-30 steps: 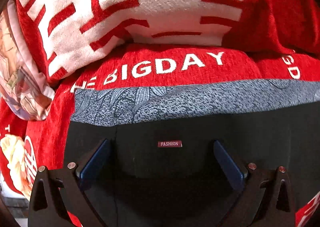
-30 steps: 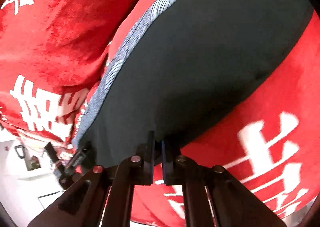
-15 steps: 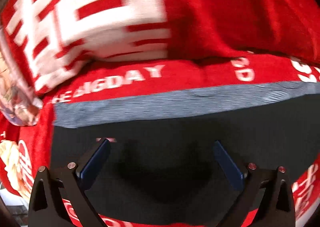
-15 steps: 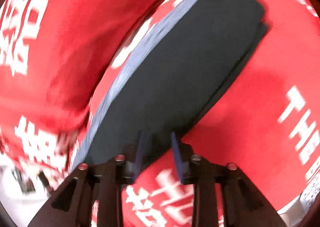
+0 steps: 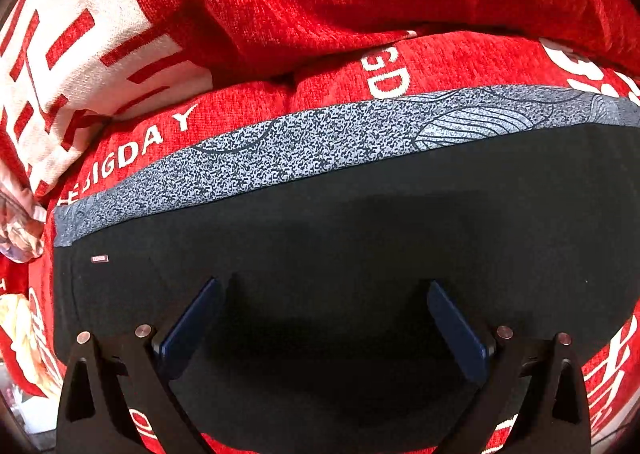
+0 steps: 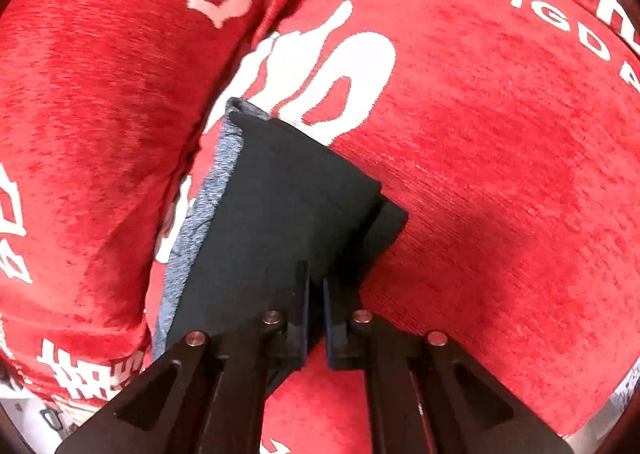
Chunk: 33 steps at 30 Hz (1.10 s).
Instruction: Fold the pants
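Note:
Black pants (image 5: 320, 234) with a grey patterned side stripe (image 5: 320, 134) lie flat on a red sofa seat, a small label (image 5: 99, 259) near their left end. My left gripper (image 5: 324, 330) hovers over the black cloth, open, with nothing between its blue pads (image 5: 192, 326). In the right wrist view the pants (image 6: 288, 194) narrow to the leg ends, with the stripe (image 6: 200, 214) along their left side. My right gripper (image 6: 316, 294) is shut at the near edge of the pants, with black cloth pinched between its pads.
The red seat cushion (image 6: 500, 174) with white lettering stretches to the right of the leg ends. A red back cushion (image 6: 80, 94) rises right behind the stripe. A white and red pillow (image 5: 60, 74) and a pale patterned cloth (image 5: 16, 222) lie at the far left.
My left gripper slid right along the pants, so the label drifted to the left edge. My right gripper opened, moved toward the leg ends and shut again on the near edge.

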Tool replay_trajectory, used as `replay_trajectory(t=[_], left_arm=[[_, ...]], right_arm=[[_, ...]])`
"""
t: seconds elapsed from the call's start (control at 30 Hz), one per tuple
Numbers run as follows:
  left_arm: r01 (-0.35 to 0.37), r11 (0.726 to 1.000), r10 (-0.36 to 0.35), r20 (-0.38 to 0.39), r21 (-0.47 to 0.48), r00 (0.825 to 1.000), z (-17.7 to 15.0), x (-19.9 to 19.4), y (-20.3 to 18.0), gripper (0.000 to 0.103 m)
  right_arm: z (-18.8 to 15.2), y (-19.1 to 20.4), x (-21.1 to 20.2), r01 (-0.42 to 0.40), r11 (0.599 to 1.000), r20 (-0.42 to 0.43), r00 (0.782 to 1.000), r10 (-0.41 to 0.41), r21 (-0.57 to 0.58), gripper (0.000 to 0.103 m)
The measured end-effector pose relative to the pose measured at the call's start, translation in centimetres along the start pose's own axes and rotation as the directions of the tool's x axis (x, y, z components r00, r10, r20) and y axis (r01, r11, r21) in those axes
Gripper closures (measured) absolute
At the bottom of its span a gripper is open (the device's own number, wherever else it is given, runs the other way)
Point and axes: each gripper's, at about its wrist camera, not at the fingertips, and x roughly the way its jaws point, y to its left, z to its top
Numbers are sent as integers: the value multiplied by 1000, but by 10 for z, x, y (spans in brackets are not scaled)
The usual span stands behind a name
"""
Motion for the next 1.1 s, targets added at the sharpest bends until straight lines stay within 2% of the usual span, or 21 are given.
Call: replay_trajectory(t=[0.07, 0.13, 0.27, 0.4, 0.5, 0.6, 0.67, 0.7, 0.77, 0.83, 0.9, 1.03, 1.1], left_arm=[[-13, 1000, 13, -4, 11, 1000, 1, 0, -2, 0], [-27, 999, 28, -12, 21, 1000, 5, -2, -5, 0], [23, 1000, -23, 22, 8, 999, 10, -29, -14, 0], [54, 998, -55, 44, 25, 997, 19, -38, -36, 0], [54, 998, -55, 25, 31, 998, 24, -30, -57, 0], [37, 999, -36, -23, 37, 999, 20, -19, -70, 0], [42, 999, -41, -16, 31, 999, 16, -23, -69, 0], [42, 998, -42, -22, 40, 999, 13, -25, -69, 0], [27, 998, -26, -23, 60, 999, 6, -31, -66, 0], [14, 997, -11, -33, 82, 999, -2, -37, -63, 0], [-2, 996, 6, -48, 85, 999, -10, -44, -58, 0], [-2, 998, 7, -79, 68, 997, -24, -65, -53, 0], [1, 997, 6, -91, 75, 996, -33, -77, -53, 0]], right_arm=[[0, -10, -1, 1, 1000, -9, 1000, -1, 10, 97], [0, -20, -3, 24, 999, -2, 1000, -24, 35, 93], [-2, -15, -24, 75, 997, 32, 997, -76, 23, 87], [-6, 12, -38, 88, 993, 67, 994, -83, -83, 86], [-10, 45, -23, 86, 970, 32, 996, -80, -227, 86], [-17, 62, -3, 112, 941, -13, 992, -122, -320, 86], [-19, 58, 7, 162, 931, -32, 983, -182, -328, 86], [-20, 53, 7, 162, 939, -43, 982, -184, -305, 85], [-24, 40, -1, 109, 958, -72, 988, -133, -266, 79], [-33, 32, -9, 119, 954, -87, 985, -148, -275, 58], [-48, 29, -20, 135, 946, -99, 980, -171, -296, 46], [-81, 26, -34, 128, 937, -151, 971, -186, -326, 35], [-92, 23, -40, 122, 943, -177, 967, -183, -311, 34]])
